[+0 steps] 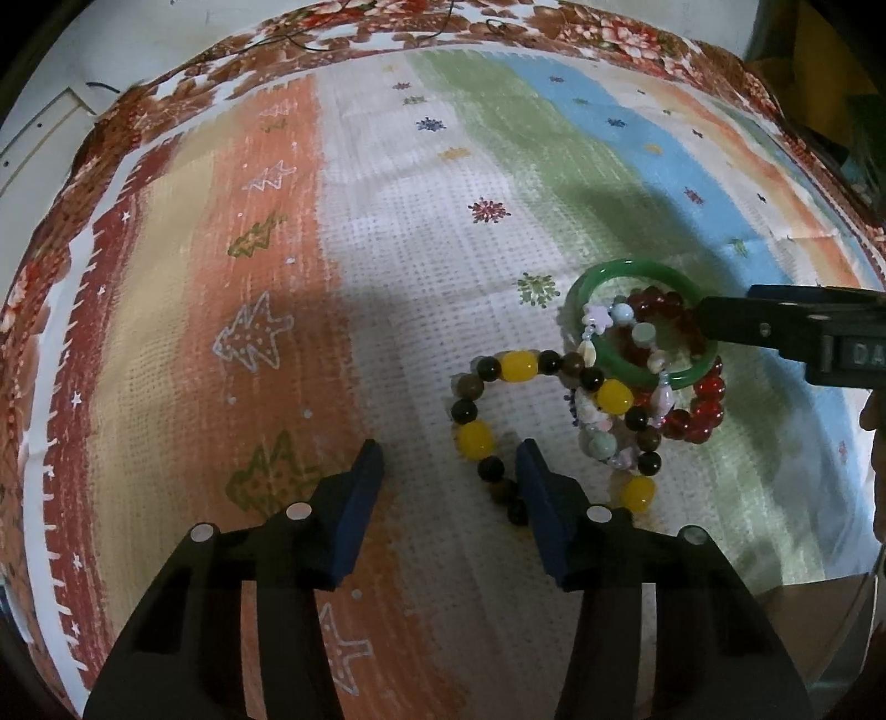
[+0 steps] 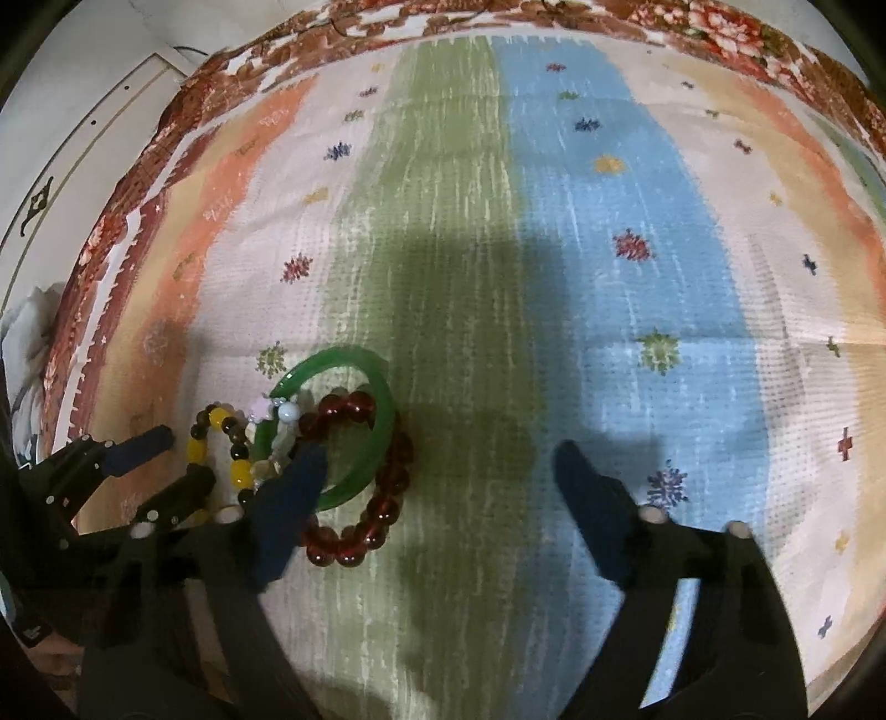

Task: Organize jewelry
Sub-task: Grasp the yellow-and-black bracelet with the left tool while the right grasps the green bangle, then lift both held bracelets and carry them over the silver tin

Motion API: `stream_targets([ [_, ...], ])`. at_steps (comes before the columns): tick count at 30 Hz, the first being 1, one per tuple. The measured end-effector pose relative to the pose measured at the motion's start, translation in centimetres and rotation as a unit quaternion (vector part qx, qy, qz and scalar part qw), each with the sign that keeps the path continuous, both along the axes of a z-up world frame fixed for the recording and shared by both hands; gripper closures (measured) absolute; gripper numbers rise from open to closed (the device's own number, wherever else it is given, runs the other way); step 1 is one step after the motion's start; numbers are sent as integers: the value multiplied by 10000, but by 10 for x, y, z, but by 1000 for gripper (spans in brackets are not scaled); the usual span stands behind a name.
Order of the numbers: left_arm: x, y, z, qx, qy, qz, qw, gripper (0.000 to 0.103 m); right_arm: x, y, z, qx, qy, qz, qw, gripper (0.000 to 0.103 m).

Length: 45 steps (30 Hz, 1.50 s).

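Observation:
A pile of bracelets lies on the striped cloth. A green bangle (image 1: 637, 327) (image 2: 354, 437) rests on a red bead bracelet (image 1: 698, 410) (image 2: 376, 509). A yellow and brown bead bracelet (image 1: 520, 410) (image 2: 221, 448) and a pale charm bracelet (image 1: 614, 387) (image 2: 277, 437) lie beside them. My left gripper (image 1: 448, 459) (image 2: 166, 454) is open, its right finger over the yellow bracelet's edge. My right gripper (image 2: 437, 459) is open; its left finger (image 2: 293, 487) (image 1: 775, 327) sits over the bangle. Neither holds anything.
The striped cloth (image 2: 609, 277) with snowflake and tree prints covers the surface, over a floral sheet (image 1: 498, 22) at the far edge. A white wall or door (image 2: 66, 138) stands at the far left.

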<state>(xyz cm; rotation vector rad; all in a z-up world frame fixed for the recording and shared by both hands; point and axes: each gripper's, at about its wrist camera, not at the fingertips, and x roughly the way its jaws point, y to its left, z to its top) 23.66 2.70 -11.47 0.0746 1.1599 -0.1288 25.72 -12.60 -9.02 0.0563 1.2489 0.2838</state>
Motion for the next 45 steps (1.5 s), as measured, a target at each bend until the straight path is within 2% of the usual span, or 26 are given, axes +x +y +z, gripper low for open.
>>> stream_targets([
  [2, 0, -1, 0, -2, -16, -59, 10000, 58, 1, 0, -4, 54, 45, 26, 10000, 30],
  [5, 0, -3, -1, -9, -23, -87, 10000, 67, 3, 1, -4, 168, 71, 58, 9998, 47],
  [6, 1, -4, -1, 8, -22, -88, 10000, 72, 3, 1, -4, 215, 77, 68, 9997, 55],
  [8, 3, -6, -2, 26, -37, -114, 9999, 82, 3, 3, -5, 215, 95, 128, 9996, 61],
  [9, 4, -6, -3, 33, -38, -104, 9999, 87, 2, 4, -5, 207, 98, 169, 9996, 69],
  [12, 3, -8, -3, 92, -60, -130, 9999, 92, 1, 6, -6, 318, 135, 298, 9990, 85],
  [15, 2, -7, -2, 43, -63, -83, 9999, 92, 0, 7, -3, 302, 115, 340, 9989, 86],
  [19, -2, -4, 3, -52, -47, -72, 9999, 92, -2, 5, 6, 353, 48, 384, 9986, 93],
  [27, -10, -4, 25, -251, -258, -61, 9993, 92, -11, 8, 28, 330, -234, 507, 9979, 93],
  [33, -18, 1, 44, -429, -433, 0, 9981, 92, -19, 8, 49, 27, -683, 582, 9960, 91],
  [45, -36, 5, 72, -649, -740, 62, 9951, 92, -37, -1, 81, 338, -970, 486, 9935, 91],
])
